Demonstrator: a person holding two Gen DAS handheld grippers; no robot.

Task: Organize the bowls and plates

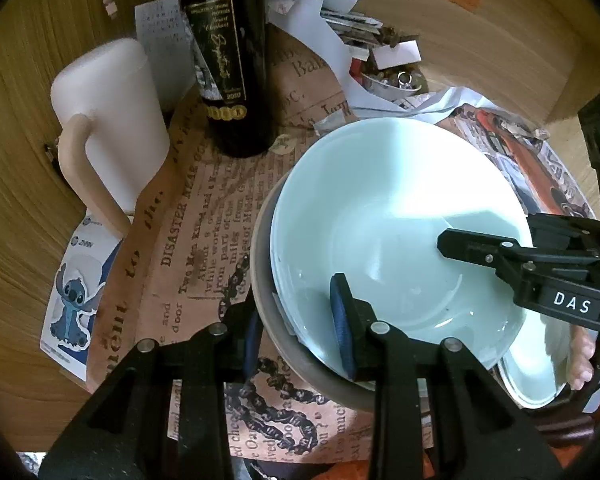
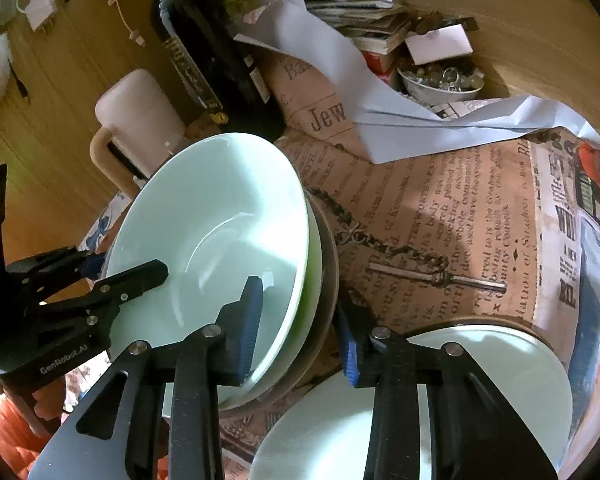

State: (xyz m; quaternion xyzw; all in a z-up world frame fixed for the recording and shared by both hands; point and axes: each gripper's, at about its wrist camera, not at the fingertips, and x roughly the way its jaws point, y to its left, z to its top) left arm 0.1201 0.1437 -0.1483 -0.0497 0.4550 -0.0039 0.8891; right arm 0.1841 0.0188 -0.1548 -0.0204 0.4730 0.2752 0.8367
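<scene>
A pale green bowl [image 1: 388,216] sits on top of a stack with a grey bowl [image 1: 268,312] at the bottom. In the right wrist view the pale bowl [image 2: 216,220] rests on a green-edged dish and the grey bowl [image 2: 328,276]. My left gripper [image 1: 296,332] straddles the stack's near rim, one finger inside the pale bowl, one outside the grey bowl. My right gripper [image 2: 300,328] straddles the opposite rim the same way; it also shows in the left wrist view [image 1: 476,248]. A white plate [image 2: 496,380] lies under the right gripper.
A dark wine bottle [image 1: 224,56] and a pinkish-white jug [image 1: 112,120] stand behind the stack. Newspaper-print paper [image 2: 440,220] covers the table. Loose papers, books and a small bowl of trinkets [image 2: 440,80] clutter the back. A Stitch sticker [image 1: 70,304] lies at left.
</scene>
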